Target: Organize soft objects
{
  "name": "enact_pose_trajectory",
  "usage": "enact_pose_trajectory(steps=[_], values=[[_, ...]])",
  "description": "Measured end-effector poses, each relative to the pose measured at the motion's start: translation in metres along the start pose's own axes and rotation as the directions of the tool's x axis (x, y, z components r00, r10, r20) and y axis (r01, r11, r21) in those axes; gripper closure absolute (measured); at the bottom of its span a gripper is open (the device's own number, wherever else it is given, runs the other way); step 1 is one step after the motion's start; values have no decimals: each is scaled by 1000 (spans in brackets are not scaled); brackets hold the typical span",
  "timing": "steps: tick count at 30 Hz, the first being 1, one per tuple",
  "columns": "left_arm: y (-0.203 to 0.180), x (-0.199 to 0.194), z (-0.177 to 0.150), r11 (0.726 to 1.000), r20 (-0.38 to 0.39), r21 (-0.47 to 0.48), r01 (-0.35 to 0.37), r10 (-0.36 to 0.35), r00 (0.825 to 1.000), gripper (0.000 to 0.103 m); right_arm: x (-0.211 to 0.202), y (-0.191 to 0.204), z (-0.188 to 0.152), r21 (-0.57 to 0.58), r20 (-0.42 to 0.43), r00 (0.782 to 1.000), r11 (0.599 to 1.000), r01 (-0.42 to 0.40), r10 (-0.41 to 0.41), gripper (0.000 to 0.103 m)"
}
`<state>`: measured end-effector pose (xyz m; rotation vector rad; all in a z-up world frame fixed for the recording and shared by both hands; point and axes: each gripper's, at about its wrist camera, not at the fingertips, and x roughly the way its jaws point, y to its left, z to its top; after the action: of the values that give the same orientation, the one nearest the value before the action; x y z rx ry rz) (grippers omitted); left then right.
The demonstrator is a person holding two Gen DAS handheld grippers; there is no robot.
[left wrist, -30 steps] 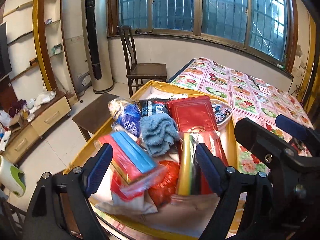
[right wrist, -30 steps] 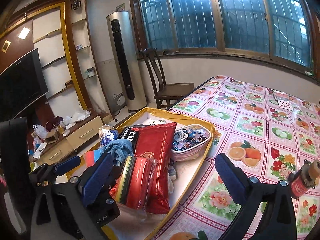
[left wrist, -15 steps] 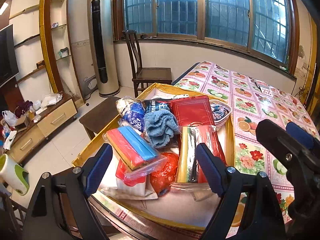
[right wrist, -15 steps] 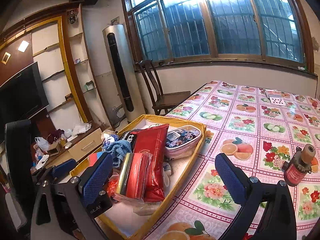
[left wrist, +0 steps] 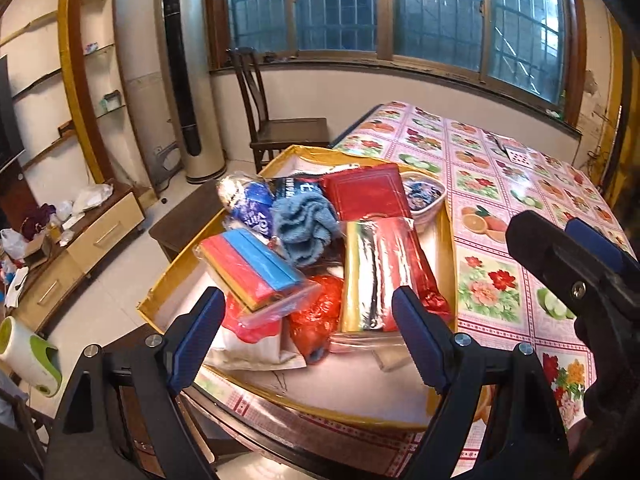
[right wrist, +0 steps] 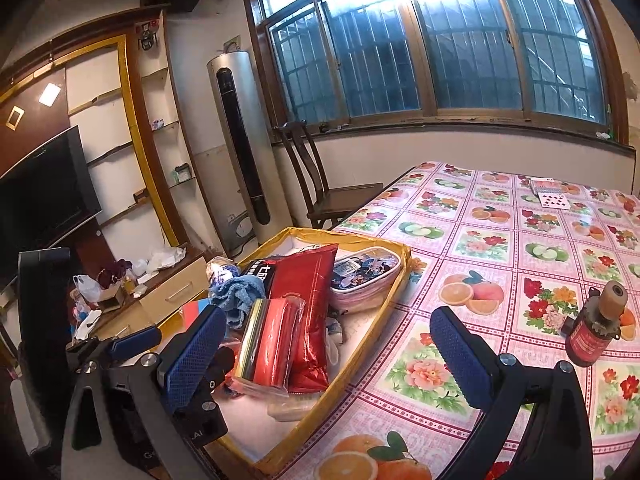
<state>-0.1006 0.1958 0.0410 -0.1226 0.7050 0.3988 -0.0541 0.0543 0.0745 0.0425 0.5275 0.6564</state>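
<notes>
Both the left hand-held gripper [left wrist: 306, 334] and right hand-held gripper [right wrist: 328, 350] are hovering spread apart, empty, near the yellow tray [left wrist: 447, 240] holding the blue towel [left wrist: 305, 226].

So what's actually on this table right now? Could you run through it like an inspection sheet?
Surface: table under a fruit-and-flower cloth.
Job's things: yellow tray heaped with a blue towel, a red pouch and a red-blue sponge pack.
Clutter: small red bottle; playing cards.
Grippers: left gripper and right gripper both open, holding nothing.
Cables: nothing seen.
Surroundings: wooden chair, tower air conditioner, barred windows.
</notes>
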Motion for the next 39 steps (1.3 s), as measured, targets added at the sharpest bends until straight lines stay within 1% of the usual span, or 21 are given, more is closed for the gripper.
enact_pose_trajectory(steps=[3,6,9,13,18,23,27,31,35,37,39], values=[[-4,-3,1,1000,15,19,-2,2,1000,17,0,1,1,-7,3,1000,1000,-2,2,0],[-5,-4,2,999,3,20,36,-36,999,17,1,0,1,-3,-2,1000,1000,-9,9,0],[-5,-3,3,999,-5,26,38,-38,999,17,2,-3,1,11,0,1000,1000,-11,11,0],[-7,-4,4,998,4,45,38,-39,999,17,1,-4,1,4,9,1000,1000,-4,4,0],[-8,-7,6,993,8,70,96,-96,995,17,-1,-3,1,-2,16,1000,1000,-4,4,0],[-9,-15,8,989,51,116,96,-103,993,17,-3,-5,4,5,30,1000,1000,-4,4,0],[-5,-14,12,984,38,107,142,-146,988,17,-5,-5,6,4,38,999,1000,-3,3,0],[-4,-11,14,988,41,103,115,-119,992,17,-6,-4,6,1,44,999,1000,-6,6,0],[3,-12,16,991,57,67,117,-120,991,17,-6,-2,4,-2,43,999,1000,-6,6,0],[4,-12,16,993,67,70,95,-100,993,17,-6,-3,4,2,43,999,1000,-7,7,0],[4,-13,18,993,72,71,98,-103,992,17,-6,-3,4,5,45,999,1000,-6,6,0]])
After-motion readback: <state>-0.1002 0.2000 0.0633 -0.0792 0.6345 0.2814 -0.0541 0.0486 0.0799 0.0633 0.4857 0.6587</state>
